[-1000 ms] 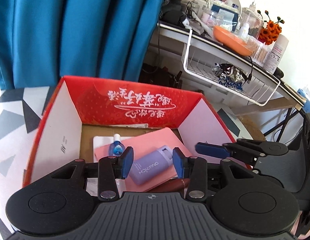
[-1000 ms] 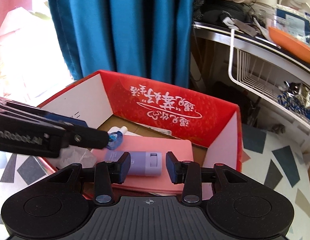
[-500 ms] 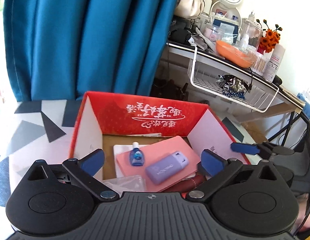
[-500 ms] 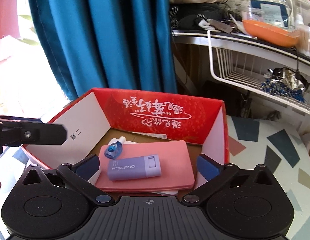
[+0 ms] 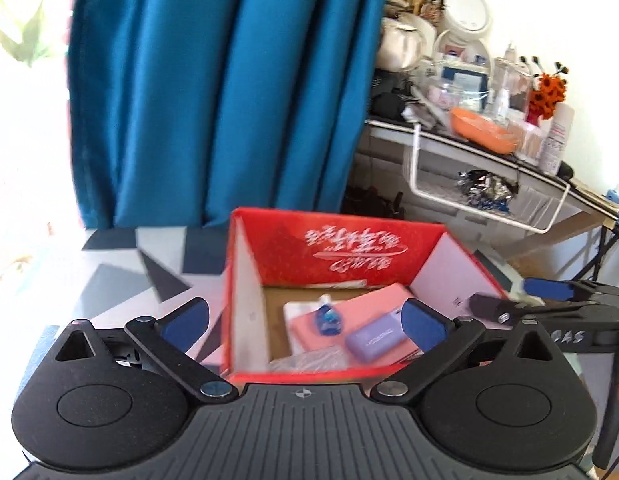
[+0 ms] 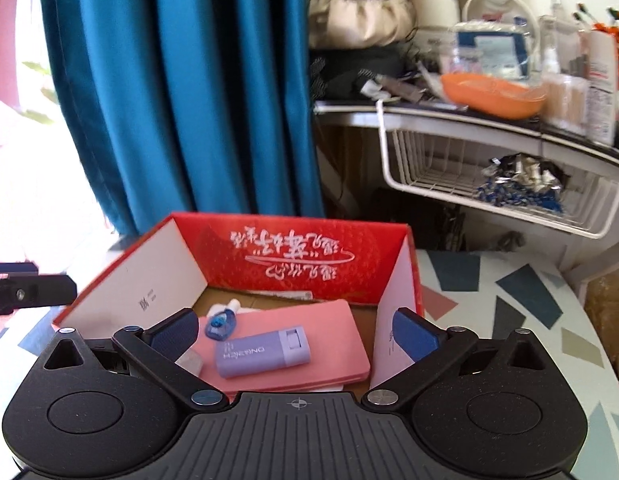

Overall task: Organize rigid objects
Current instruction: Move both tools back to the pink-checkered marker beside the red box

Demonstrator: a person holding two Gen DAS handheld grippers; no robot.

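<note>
A red cardboard box [image 5: 337, 248] [image 6: 293, 256] stands open on the patterned table. Inside lie a pink flat case [image 5: 373, 308] [image 6: 301, 328], a purple rectangular container [image 5: 373, 338] [image 6: 261, 352] on top of it, and a small blue bottle [image 5: 328, 318] [image 6: 220, 322]. My left gripper [image 5: 303, 322] is open and empty, held back above the box's near edge. My right gripper [image 6: 295, 330] is open and empty, also above the near side of the box. The right gripper also shows at the right of the left wrist view [image 5: 557, 304].
A blue curtain [image 5: 229, 92] hangs behind the table. At the right stands a cluttered desk with an orange bowl [image 6: 493, 94] and a white wire basket [image 6: 501, 200] hung under it. The table [image 6: 509, 304] has a geometric pattern. Clear plastic wrap [image 5: 309, 360] lies in the box's near corner.
Both grippers went from nearly closed around the purple container to wide open, then pulled back and up from the box. The container stays on the pink case.
</note>
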